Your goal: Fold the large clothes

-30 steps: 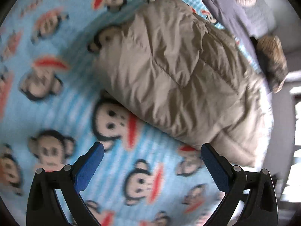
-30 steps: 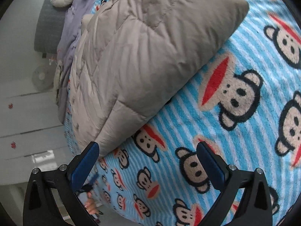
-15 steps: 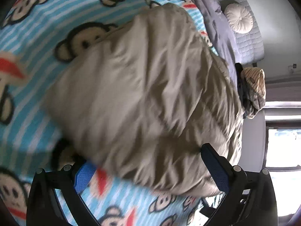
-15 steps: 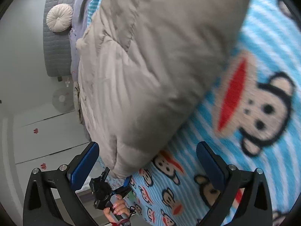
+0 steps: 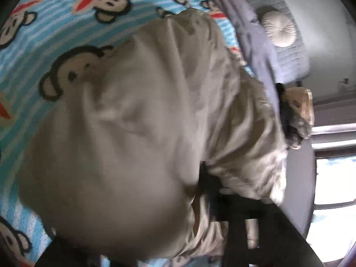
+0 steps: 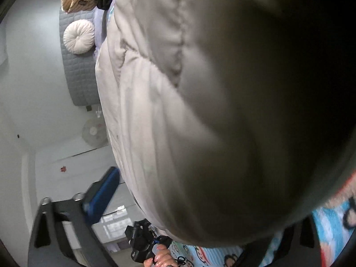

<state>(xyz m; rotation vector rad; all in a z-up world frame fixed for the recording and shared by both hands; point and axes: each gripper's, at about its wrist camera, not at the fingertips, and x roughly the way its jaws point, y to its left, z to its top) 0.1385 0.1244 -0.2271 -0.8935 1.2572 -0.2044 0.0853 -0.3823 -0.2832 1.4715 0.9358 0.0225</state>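
Observation:
A beige puffer jacket, folded into a thick bundle, lies on a blue monkey-print blanket on a bed. It fills most of the right wrist view. In the left wrist view the bundle covers both of my left gripper's fingers, so the gripper's state is hidden. My right gripper is pushed around the jacket's edge: its left blue pad shows beside the fabric, and the right finger is half hidden under it. The jaws stand wide apart.
A round white cushion and grey quilted headboard are at the bed's head. A striped bag lies by the bed edge. A bright window is to the right. The other hand-held gripper and hand show below the jacket.
Both grippers have moved forward into the jacket bundle. It now fills each view and hides the left fingers, which were in plain sight and open before.

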